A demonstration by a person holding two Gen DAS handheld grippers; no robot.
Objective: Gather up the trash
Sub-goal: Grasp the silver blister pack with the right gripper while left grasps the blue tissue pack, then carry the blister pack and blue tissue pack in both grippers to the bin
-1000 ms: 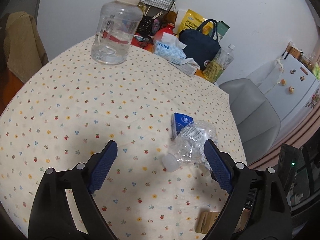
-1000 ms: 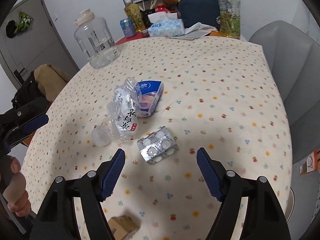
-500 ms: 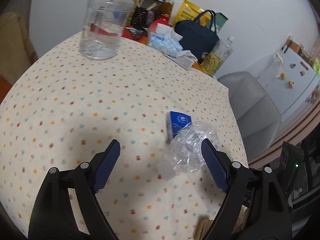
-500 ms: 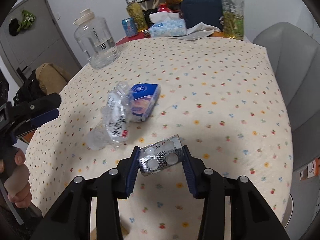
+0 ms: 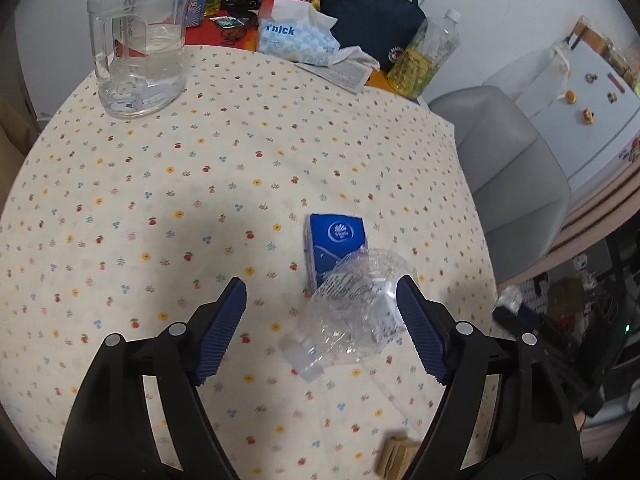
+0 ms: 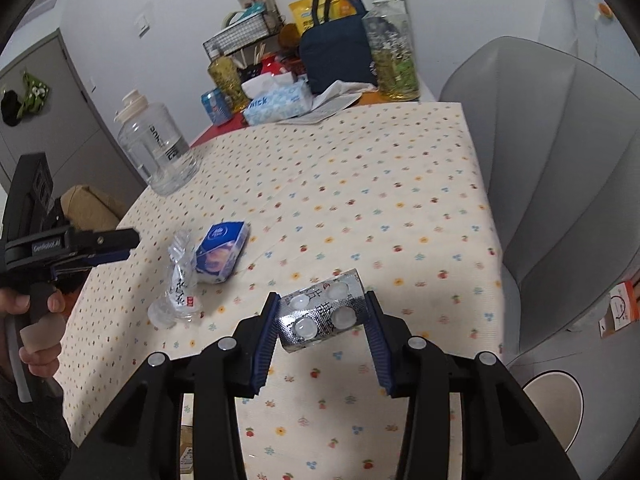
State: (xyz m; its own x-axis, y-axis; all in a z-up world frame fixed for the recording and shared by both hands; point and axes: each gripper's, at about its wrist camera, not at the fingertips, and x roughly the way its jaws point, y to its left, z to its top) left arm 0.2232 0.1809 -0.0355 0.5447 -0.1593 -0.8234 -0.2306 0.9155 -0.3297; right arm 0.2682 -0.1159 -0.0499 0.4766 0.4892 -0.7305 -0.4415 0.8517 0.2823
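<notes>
A silver pill blister pack (image 6: pixel 325 316) hangs above the flowered tablecloth, and my right gripper (image 6: pixel 322 304) is shut on it, pads pressing both its ends. A crushed clear plastic bottle (image 5: pixel 352 316) lies on the cloth against a blue tissue packet (image 5: pixel 334 246). My left gripper (image 5: pixel 320 294) is over the bottle with its jaws closing; the bottle lies between the pads, near the right one, and the left pad is well clear of it. From the right wrist view the bottle (image 6: pixel 180 292), the packet (image 6: pixel 220 250) and the left gripper (image 6: pixel 104 246) appear at left.
A big clear water jug (image 5: pixel 138 40) stands at the table's far left. Tissue box (image 5: pixel 296 36), navy bag (image 5: pixel 372 24), oil bottle (image 5: pixel 424 56) and other clutter crowd the far edge. A grey chair (image 6: pixel 560 184) sits to the right. A small cardboard box (image 5: pixel 396 456) lies near the front edge.
My right gripper closed on the blister pack and lifted it off the cloth. My left gripper moved forward over the crushed bottle and its jaws narrowed a little.
</notes>
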